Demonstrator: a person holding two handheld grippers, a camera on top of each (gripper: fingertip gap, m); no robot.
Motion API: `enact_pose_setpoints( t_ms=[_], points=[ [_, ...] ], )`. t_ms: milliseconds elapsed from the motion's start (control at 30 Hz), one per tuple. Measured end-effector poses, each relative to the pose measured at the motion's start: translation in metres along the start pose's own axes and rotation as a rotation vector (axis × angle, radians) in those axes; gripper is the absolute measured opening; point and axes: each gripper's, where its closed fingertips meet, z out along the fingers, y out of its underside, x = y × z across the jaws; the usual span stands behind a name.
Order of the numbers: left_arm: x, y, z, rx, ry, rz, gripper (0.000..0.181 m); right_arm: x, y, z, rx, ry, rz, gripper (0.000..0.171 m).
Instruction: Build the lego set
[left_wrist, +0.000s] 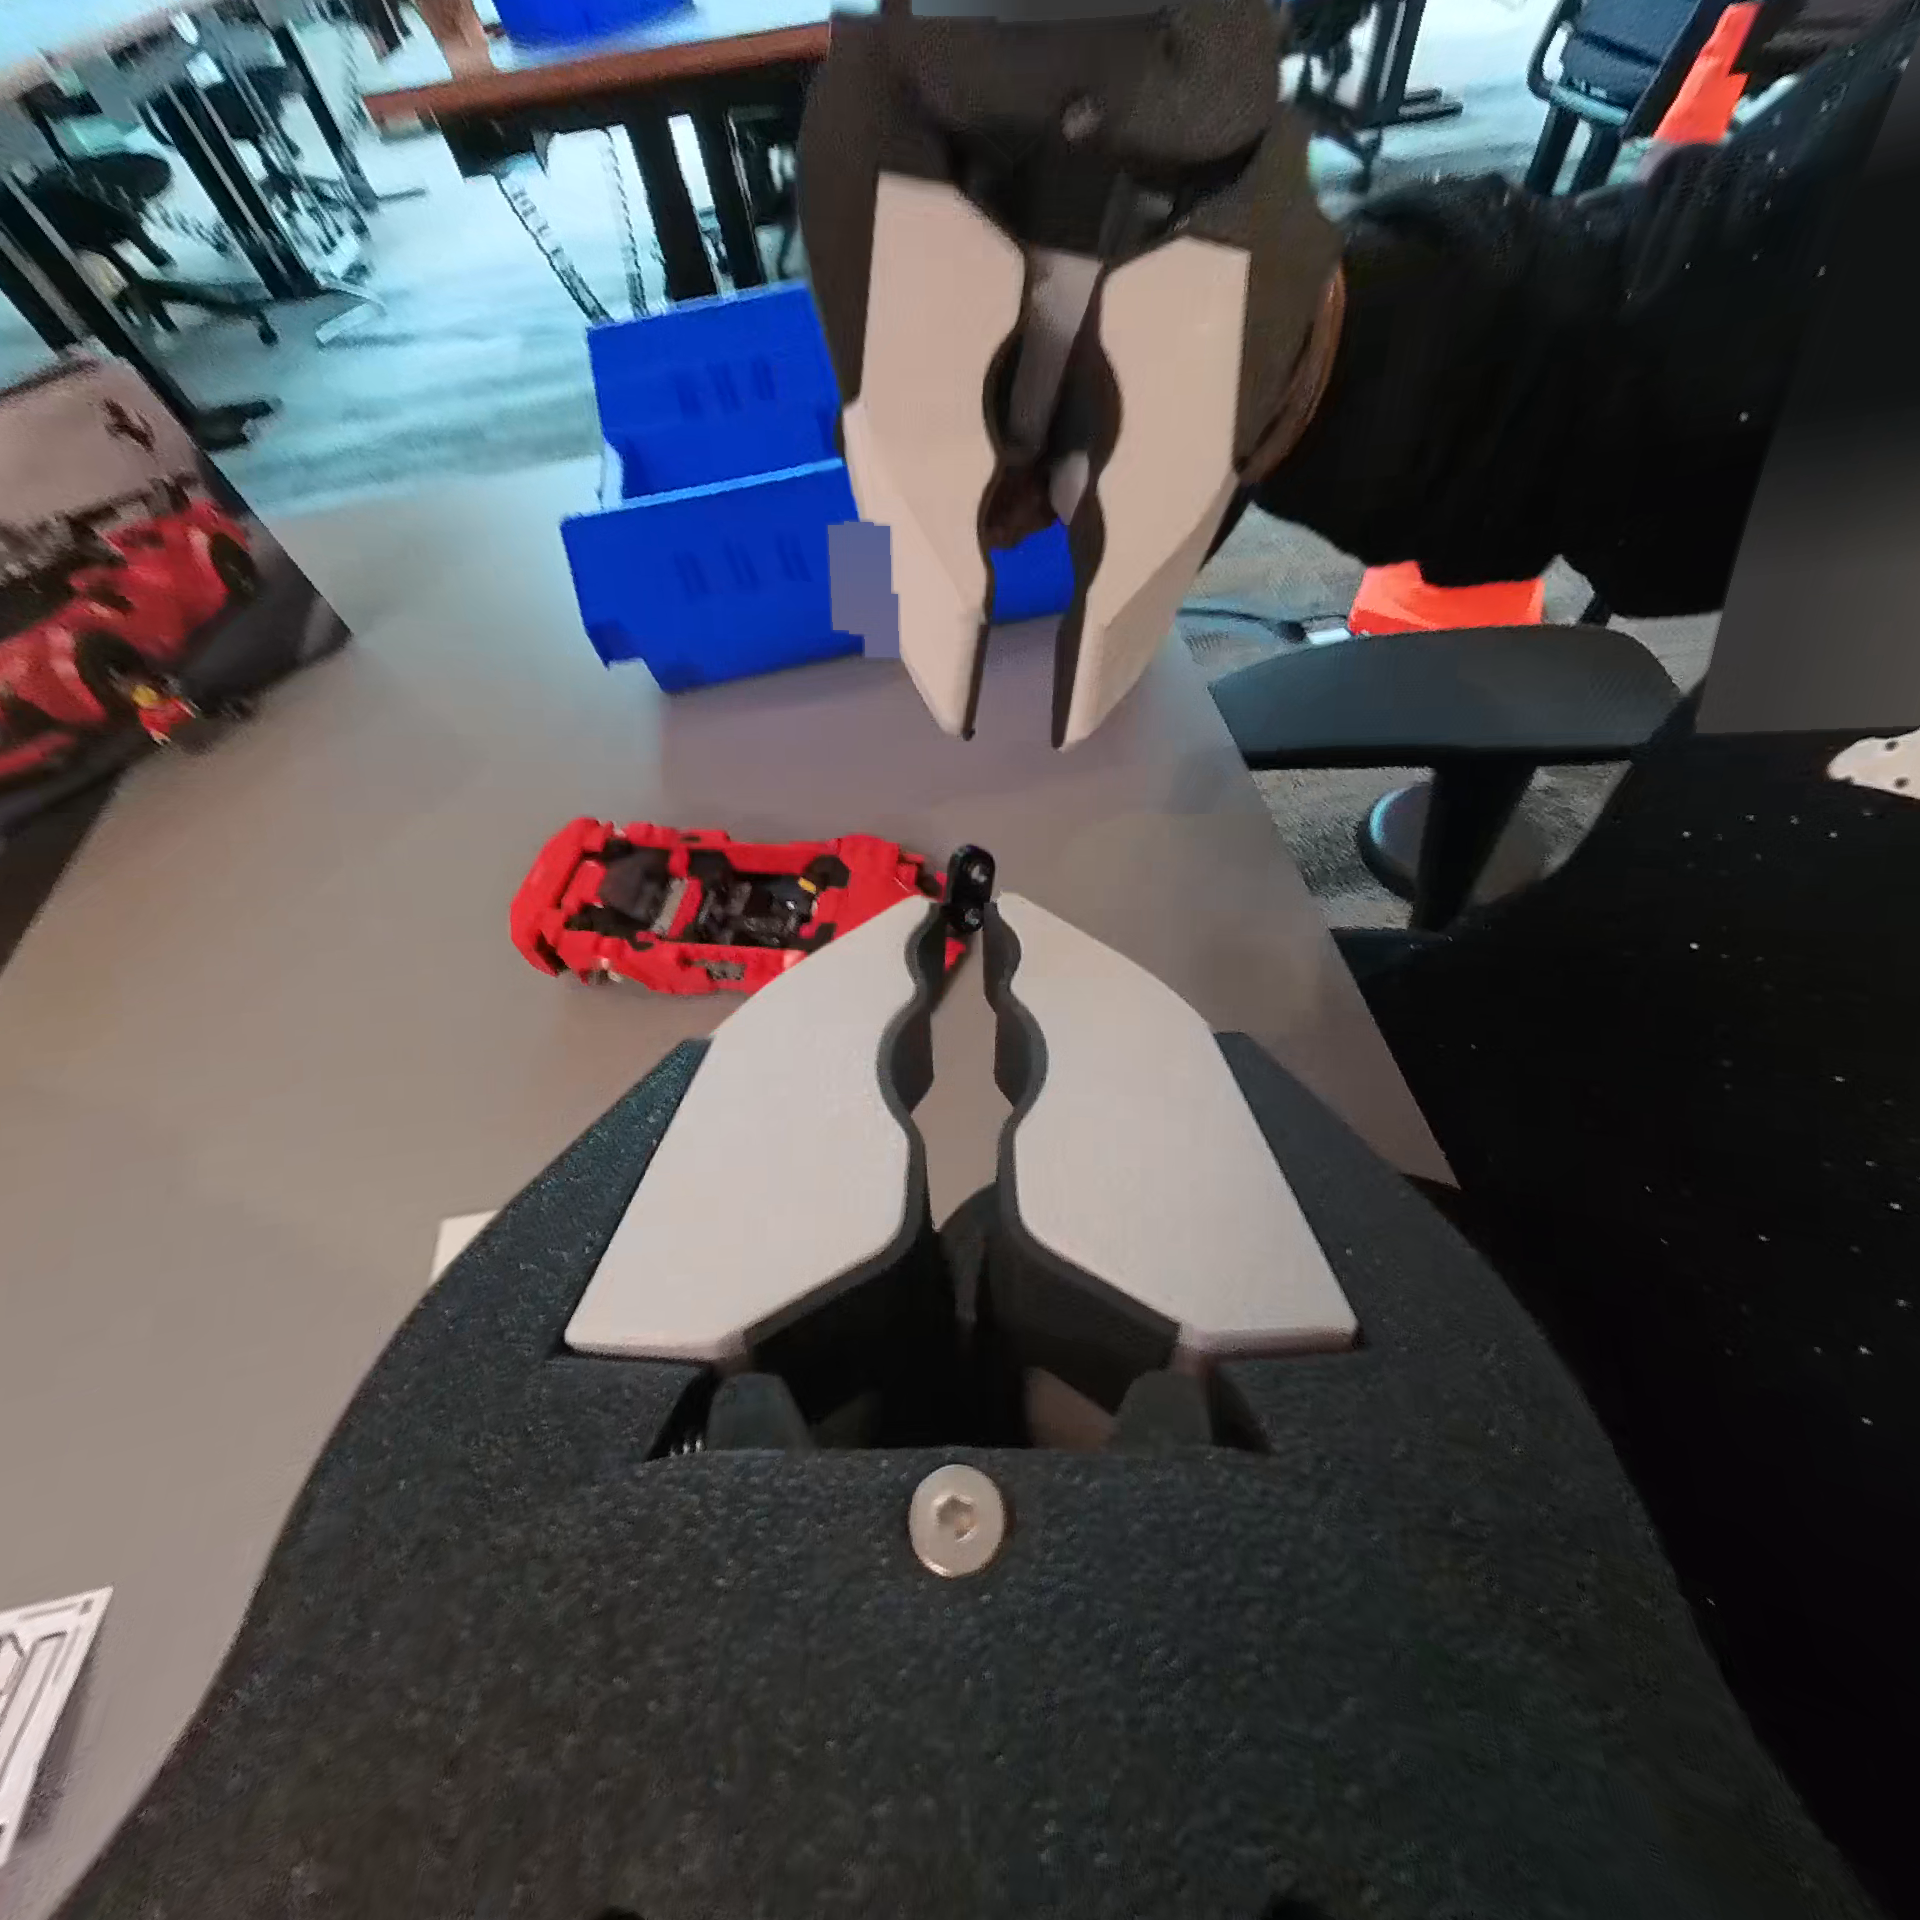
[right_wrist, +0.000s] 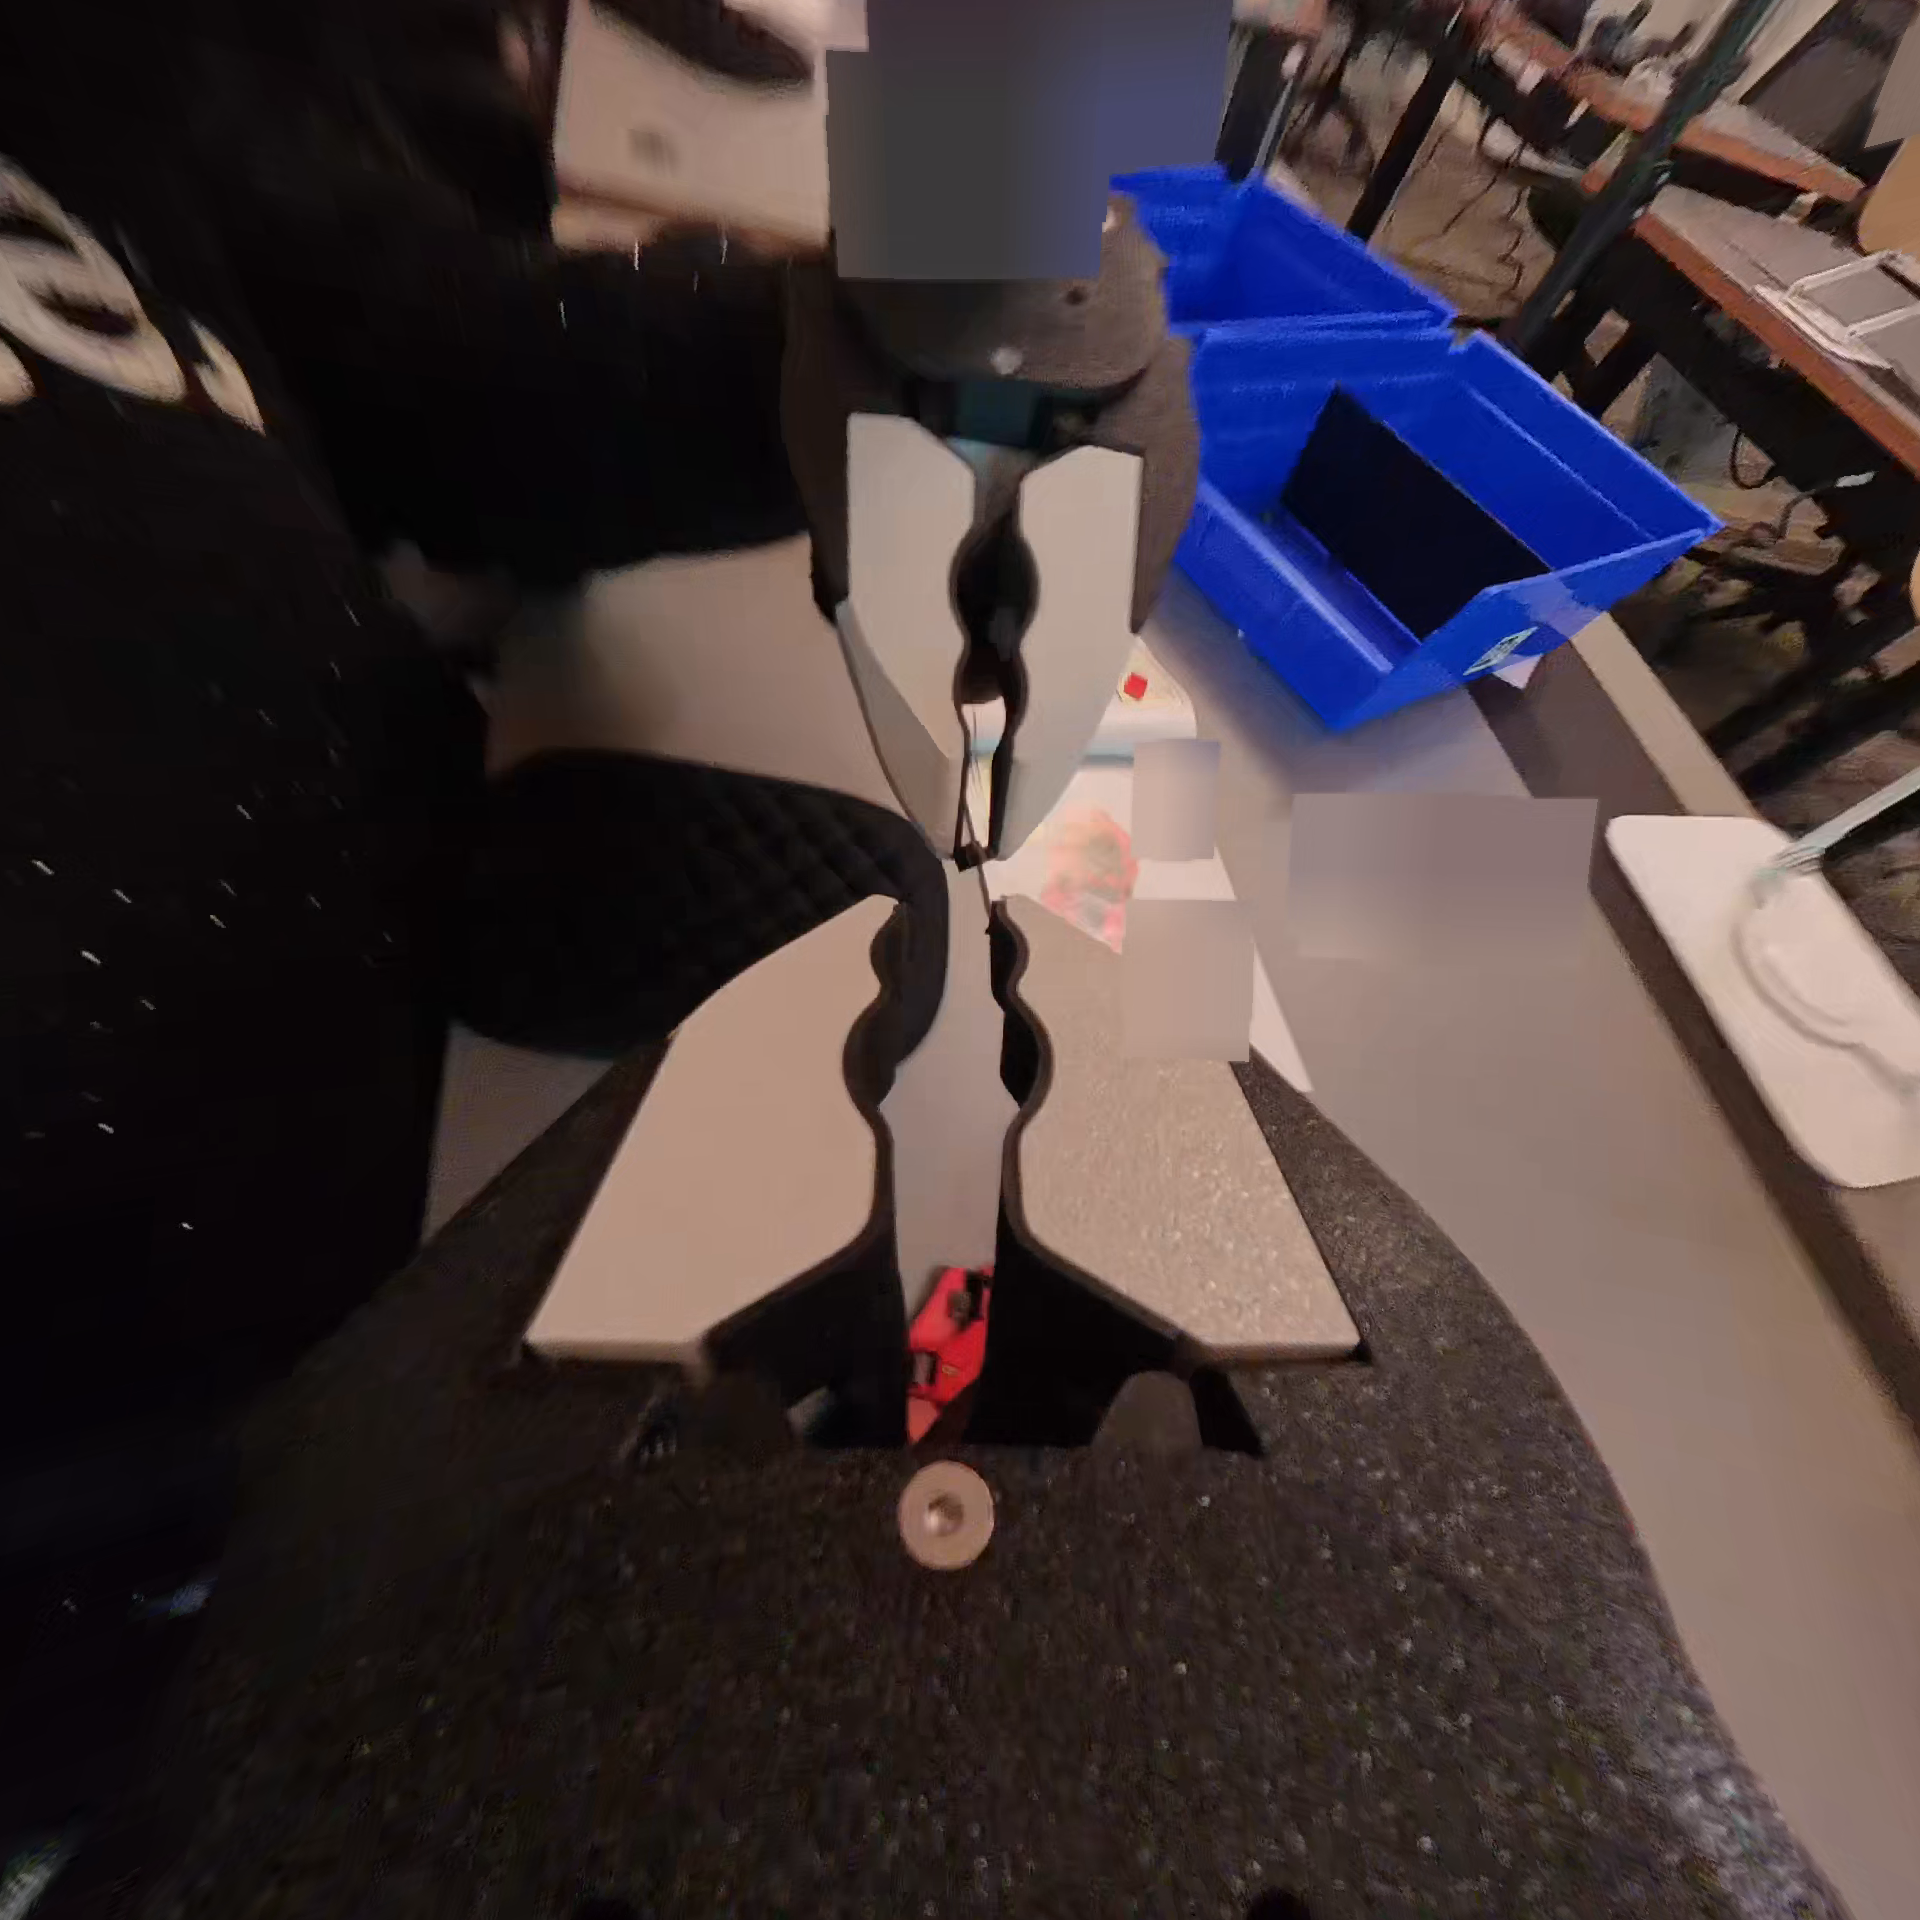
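Observation:
My left gripper is shut on a small black lego piece that sticks up from its fingertips. Just behind it a partly built red lego car lies on the grey table. My right gripper points at the left one from the far side, a little above the black piece, with its jaws slightly apart and nothing between them. In the right wrist view my right gripper faces the left gripper, which holds the black piece edge-on. The red car shows through the gap below.
Two blue bins stand at the back of the table, also in the right wrist view. The set's box stands at the left. A booklet lies beyond the grippers. A black chair sits at the table's right edge.

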Motion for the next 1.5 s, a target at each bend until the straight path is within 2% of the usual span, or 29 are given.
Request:
enact_pose_setpoints(
  t_ms=[100, 300, 733, 800, 900, 1033, 1100, 1200, 1500],
  points=[
    [0.004, 0.010, 0.003, -0.060, 0.026, -0.012, 0.006, 0.000, -0.002, 0.009, -0.068, 0.009, -0.092, 0.015],
    [0.001, 0.018, 0.005, -0.106, 0.015, 0.004, 0.006, -0.004, 0.020, 0.029, -0.246, -0.046, -0.180, 0.017],
    [0.004, 0.027, 0.012, -0.139, 0.070, -0.011, 0.006, -0.004, 0.027, 0.038, -0.309, -0.034, -0.210, 0.008],
    [0.006, 0.024, 0.014, -0.106, 0.079, -0.010, 0.012, -0.004, 0.031, 0.032, -0.304, -0.005, -0.164, 0.007],
    [0.002, 0.024, 0.012, -0.072, 0.030, -0.012, 0.020, 0.003, 0.055, 0.004, -0.296, 0.125, 0.022, 0.007],
    [-0.007, 0.031, -0.002, 0.004, -0.084, -0.086, 0.023, 0.011, 0.130, -0.047, -0.269, 0.384, 0.470, 0.007],
    [-0.014, 0.036, -0.011, 0.031, -0.164, -0.122, 0.023, 0.010, 0.166, -0.062, -0.275, 0.468, 0.627, 0.007],
    [-0.018, 0.041, -0.021, 0.052, -0.247, -0.142, 0.023, 0.013, 0.191, -0.063, -0.297, 0.509, 0.687, 0.007],
    [-0.015, 0.054, -0.032, 0.030, -0.344, -0.169, 0.023, 0.016, 0.219, -0.048, -0.382, 0.448, 0.695, 0.007]
  ],
)
